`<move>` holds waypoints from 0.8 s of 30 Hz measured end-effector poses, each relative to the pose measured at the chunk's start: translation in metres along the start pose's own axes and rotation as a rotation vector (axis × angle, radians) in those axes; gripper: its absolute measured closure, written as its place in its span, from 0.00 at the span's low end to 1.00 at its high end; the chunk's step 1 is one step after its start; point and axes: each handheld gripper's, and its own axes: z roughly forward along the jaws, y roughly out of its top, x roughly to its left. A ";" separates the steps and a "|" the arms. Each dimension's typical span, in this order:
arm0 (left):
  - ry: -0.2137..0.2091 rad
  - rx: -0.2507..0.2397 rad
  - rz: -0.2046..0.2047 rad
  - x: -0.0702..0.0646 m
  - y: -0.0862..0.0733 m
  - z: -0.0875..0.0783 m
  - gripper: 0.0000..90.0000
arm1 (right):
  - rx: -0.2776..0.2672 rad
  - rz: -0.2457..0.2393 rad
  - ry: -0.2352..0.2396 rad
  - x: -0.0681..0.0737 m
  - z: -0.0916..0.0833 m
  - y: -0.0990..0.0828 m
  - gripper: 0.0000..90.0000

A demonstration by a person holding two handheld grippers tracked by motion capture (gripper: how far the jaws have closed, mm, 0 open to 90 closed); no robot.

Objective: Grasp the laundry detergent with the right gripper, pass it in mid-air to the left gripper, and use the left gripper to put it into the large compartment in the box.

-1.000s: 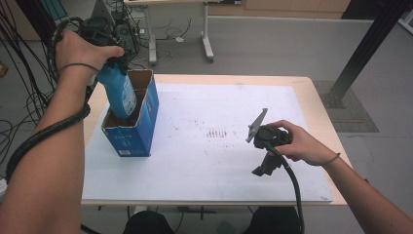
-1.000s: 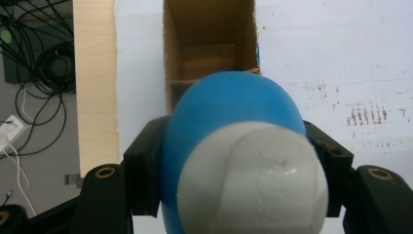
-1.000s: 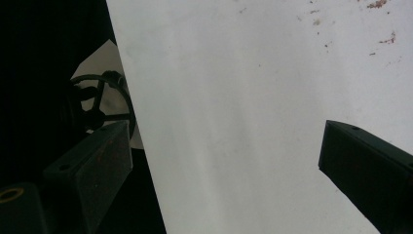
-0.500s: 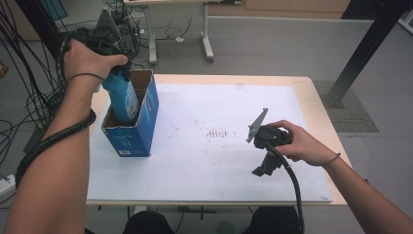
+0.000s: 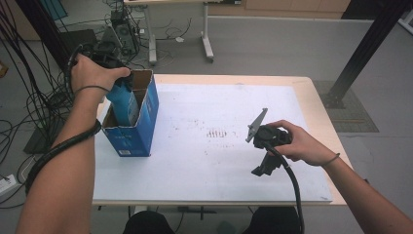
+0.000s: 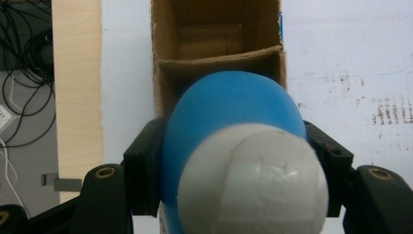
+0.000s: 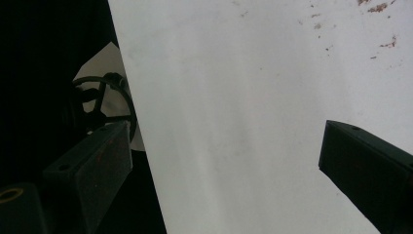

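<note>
A blue bottle [image 5: 124, 103] with a pale grey cap [image 6: 253, 180] hangs upright, its lower part down inside the open blue cardboard box [image 5: 146, 127] at the table's left. My left gripper [image 5: 121, 87] is under the hand above the box, shut on the bottle's upper body. In the left gripper view the black pads [image 6: 146, 161] press both sides of the bottle [image 6: 229, 112] above the box's brown compartment [image 6: 219, 58]. My right gripper [image 5: 263, 168] rests in the hand at the table's right. In the right gripper view it [image 7: 224, 161] stands open, with bare white tabletop between its jaws.
The white table top [image 5: 219, 112] has faint dark smudges [image 5: 219, 132] at its middle. Black cables [image 5: 29, 73] hang and lie left of the table. A desk's legs [image 5: 207, 39] stand behind it, a black post [image 5: 365, 48] at the right. A chair's wheel base [image 7: 102, 102] lies below the table edge.
My left hand has come down, and the blue bottle has sunk deeper into the box. The right hand and its gripper have stayed where they were.
</note>
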 end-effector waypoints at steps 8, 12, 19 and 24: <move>0.002 0.015 -0.001 -0.002 -0.004 0.019 0.41 | 0.001 0.008 0.004 0.001 0.002 -0.001 0.05; 0.008 0.022 0.003 -0.003 -0.005 0.027 0.41 | 0.002 0.011 0.003 0.000 0.002 -0.001 0.05; 0.007 0.015 -0.012 0.000 -0.010 0.037 0.41 | -0.002 0.009 0.003 0.000 0.002 -0.002 0.05; 0.001 0.009 -0.013 -0.001 -0.013 0.042 0.41 | 0.000 0.010 0.002 -0.001 0.002 -0.001 0.05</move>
